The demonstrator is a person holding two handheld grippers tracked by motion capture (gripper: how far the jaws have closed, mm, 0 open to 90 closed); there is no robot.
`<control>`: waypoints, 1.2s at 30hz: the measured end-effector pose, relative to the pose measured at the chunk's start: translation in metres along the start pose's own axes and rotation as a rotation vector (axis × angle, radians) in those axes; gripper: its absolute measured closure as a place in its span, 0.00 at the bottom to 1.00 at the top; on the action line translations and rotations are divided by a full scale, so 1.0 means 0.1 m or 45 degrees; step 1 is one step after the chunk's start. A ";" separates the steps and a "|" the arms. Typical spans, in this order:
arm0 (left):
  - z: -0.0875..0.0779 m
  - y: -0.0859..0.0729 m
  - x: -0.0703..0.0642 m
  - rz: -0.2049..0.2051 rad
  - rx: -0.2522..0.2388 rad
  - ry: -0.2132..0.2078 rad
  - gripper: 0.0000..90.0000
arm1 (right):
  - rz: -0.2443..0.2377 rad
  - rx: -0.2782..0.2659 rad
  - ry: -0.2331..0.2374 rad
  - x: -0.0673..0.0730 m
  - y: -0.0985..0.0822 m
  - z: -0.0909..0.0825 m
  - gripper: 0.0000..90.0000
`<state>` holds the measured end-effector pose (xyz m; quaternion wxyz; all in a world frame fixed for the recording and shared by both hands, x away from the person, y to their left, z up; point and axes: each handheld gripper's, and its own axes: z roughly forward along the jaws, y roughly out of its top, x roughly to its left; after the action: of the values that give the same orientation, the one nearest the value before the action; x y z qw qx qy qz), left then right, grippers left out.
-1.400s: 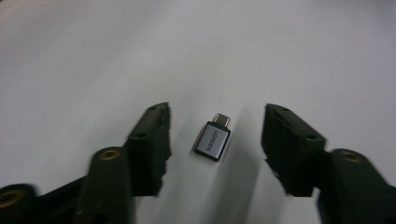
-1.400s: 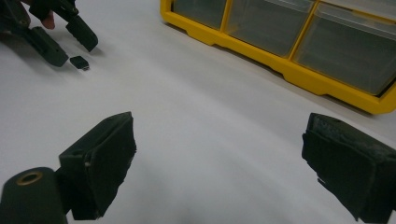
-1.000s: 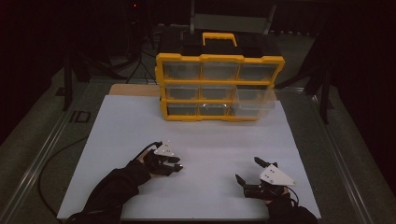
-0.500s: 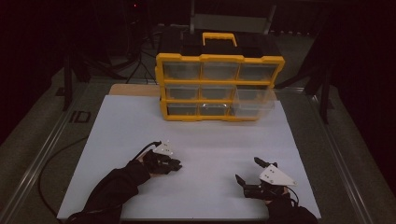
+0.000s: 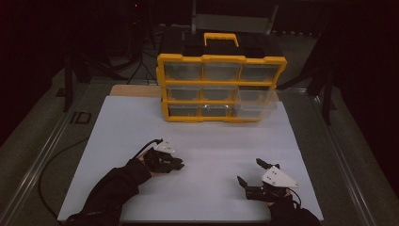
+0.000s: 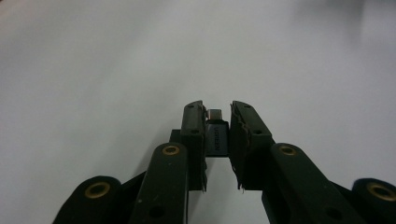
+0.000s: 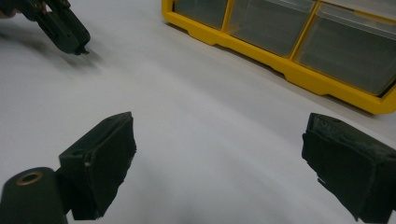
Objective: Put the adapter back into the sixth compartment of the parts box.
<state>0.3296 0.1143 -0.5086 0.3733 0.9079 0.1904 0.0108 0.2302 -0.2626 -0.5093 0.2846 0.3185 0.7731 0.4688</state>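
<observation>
Left gripper [image 6: 218, 122] clamped on a small dark block [image 6: 217, 135] low over the white table [image 5: 207, 141] — block's lettering too blurred to read. Right gripper [image 7: 219, 158] wide apart, nothing between — yellow drawer box [image 7: 280, 42] cut off at top.

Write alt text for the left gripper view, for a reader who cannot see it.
The left gripper has its two black jaws closed on a small dark block with a pale tip, held just above a plain white table. Faint lettering runs along the block, too small to read.
</observation>
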 end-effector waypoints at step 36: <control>-0.18 0.55 -0.10 0.050 -0.041 -0.101 0.85 | 0.006 -0.007 0.009 0.00 0.00 -0.01 0.11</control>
<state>0.3357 0.0873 -0.4567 0.3947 0.9051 0.1576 -0.0149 0.2295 -0.2629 -0.5085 0.2819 0.3177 0.7720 0.4728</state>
